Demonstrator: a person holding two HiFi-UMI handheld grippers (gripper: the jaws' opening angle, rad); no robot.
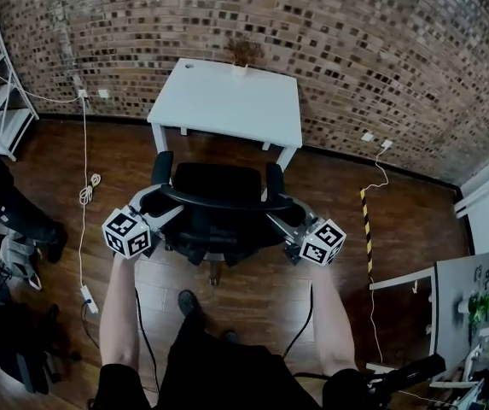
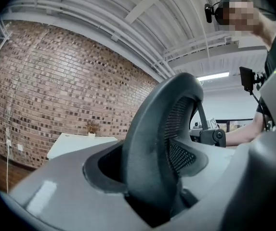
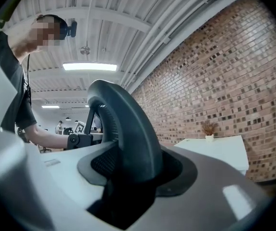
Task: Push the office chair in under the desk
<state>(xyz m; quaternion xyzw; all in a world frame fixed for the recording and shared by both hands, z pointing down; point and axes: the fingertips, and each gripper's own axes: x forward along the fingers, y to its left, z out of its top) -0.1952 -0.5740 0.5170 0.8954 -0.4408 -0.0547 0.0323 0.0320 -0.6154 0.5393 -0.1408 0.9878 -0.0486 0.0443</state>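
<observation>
The black office chair stands on the wooden floor just in front of the white desk, its seat facing the desk and its backrest towards me. My left gripper is shut on the left edge of the backrest rim, which fills the gap between its jaws. My right gripper is shut on the rim's right edge, clamped between grey jaws. The chair's armrests sit near the desk's front edge; the seat is outside the desk.
A small potted plant sits at the desk's back edge against the brick wall. A white cable with a power strip runs down the floor at left, near a person's legs. Yellow-black tape and another desk lie to the right.
</observation>
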